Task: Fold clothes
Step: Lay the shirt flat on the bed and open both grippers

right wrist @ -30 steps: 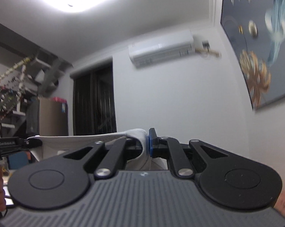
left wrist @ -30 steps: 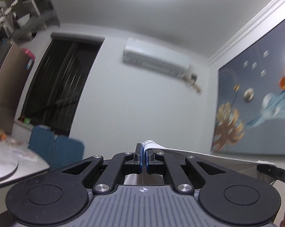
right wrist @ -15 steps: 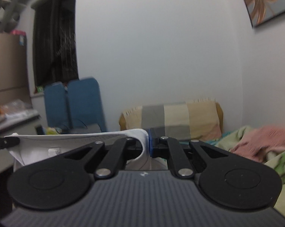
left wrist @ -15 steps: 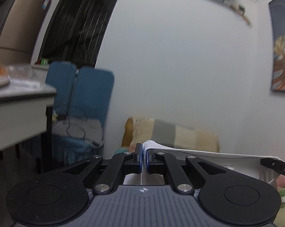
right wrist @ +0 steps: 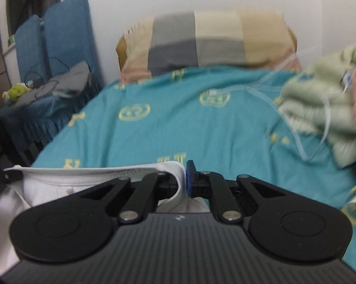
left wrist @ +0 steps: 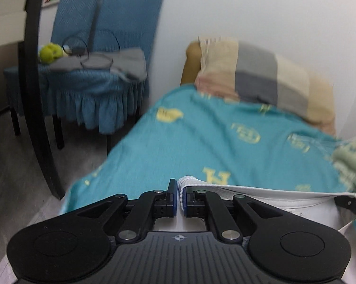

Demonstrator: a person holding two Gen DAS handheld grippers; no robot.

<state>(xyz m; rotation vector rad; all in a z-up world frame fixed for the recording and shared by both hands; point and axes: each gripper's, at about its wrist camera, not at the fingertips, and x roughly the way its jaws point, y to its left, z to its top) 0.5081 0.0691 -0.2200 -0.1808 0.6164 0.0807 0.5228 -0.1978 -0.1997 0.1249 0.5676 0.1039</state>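
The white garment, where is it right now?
The white garment is stretched between the left gripper and right gripper, each pinching an end, above the near edge of the teal bedspread.

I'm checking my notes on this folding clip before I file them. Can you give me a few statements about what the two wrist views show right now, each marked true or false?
1. Both claws grip the same white garment. True: the left claw and the right claw each pinch its edge.
2. The bed cover is plain red. False: it is teal with yellow motifs.
3. A striped pillow lies at the far end of the bed. True.
4. The blue chairs stand empty. False: grey cloth, a cable and a yellow-green soft toy lie on the seat.
5. The garment lies folded flat on the bed. False: it hangs stretched between the claws.
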